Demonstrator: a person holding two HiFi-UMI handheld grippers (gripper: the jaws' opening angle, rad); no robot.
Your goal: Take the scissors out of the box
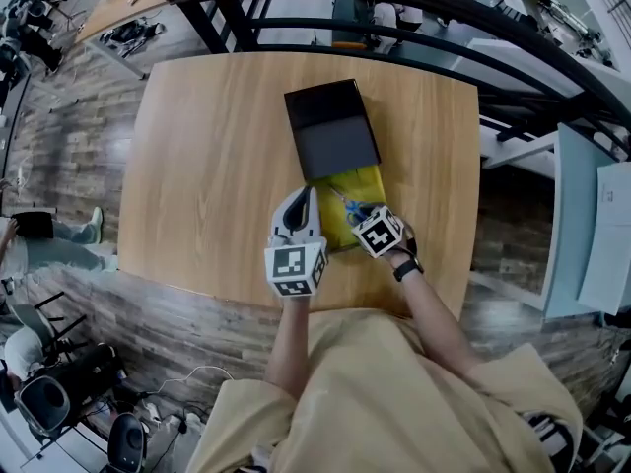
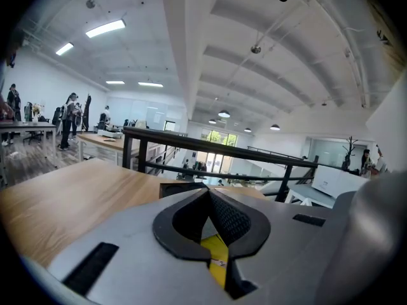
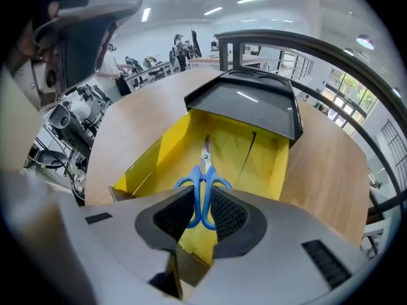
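Note:
The blue-handled scissors (image 3: 203,175) lie in the open yellow box (image 3: 289,165), blades pointing toward the black lid (image 3: 254,107) that covers the box's far half. My right gripper (image 3: 202,216) reaches into the box from the near end, shut on the scissors' handles; the head view shows this gripper (image 1: 357,213) over the scissors (image 1: 345,205). My left gripper (image 1: 307,198) sits at the near left wall of the yellow box (image 1: 367,181). In the left gripper view the left gripper (image 2: 208,199) has its fingertips together, with a strip of yellow box wall (image 2: 218,259) pinched between its pads.
The box rests on a round-cornered wooden table (image 1: 207,156). A black railing (image 1: 414,8) curves just beyond the table's far edge. White desks (image 1: 592,225) stand to the right, across a gap. The table's near edge is close under my arms.

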